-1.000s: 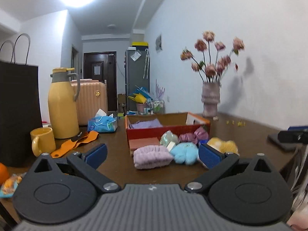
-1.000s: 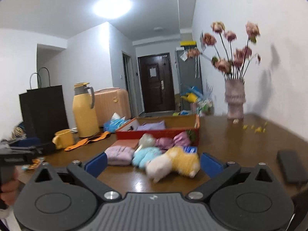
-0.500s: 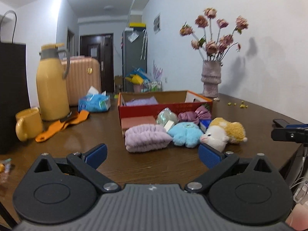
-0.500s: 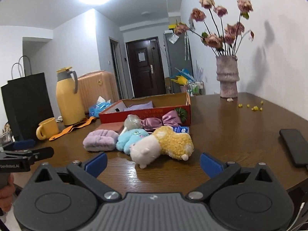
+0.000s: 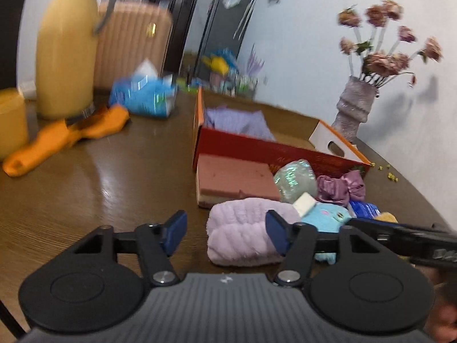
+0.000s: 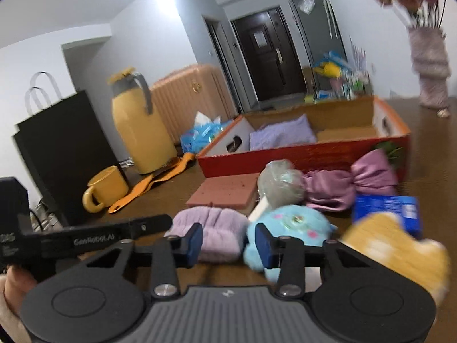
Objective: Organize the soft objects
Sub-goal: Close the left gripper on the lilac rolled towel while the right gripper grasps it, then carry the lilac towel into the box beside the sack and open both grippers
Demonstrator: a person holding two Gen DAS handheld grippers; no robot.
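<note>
The soft objects are heaped on the table just in front of the red box (image 6: 308,154): a lilac headband (image 5: 245,237), a blue plush (image 6: 288,225) beside it, and a yellow plush (image 6: 400,251) further right. Both the left gripper (image 5: 225,228) and right gripper (image 6: 228,241) are held apart, gripping nothing, near the headband.

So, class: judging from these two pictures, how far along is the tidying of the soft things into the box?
Done: only a purple cloth lies in the red box. In hand: nothing; the left tongs and right tongs are open, nearing the lilac headband. Left: the headband, blue plush, yellow plush, pink scrunchie and sponge remain on the table.
</note>
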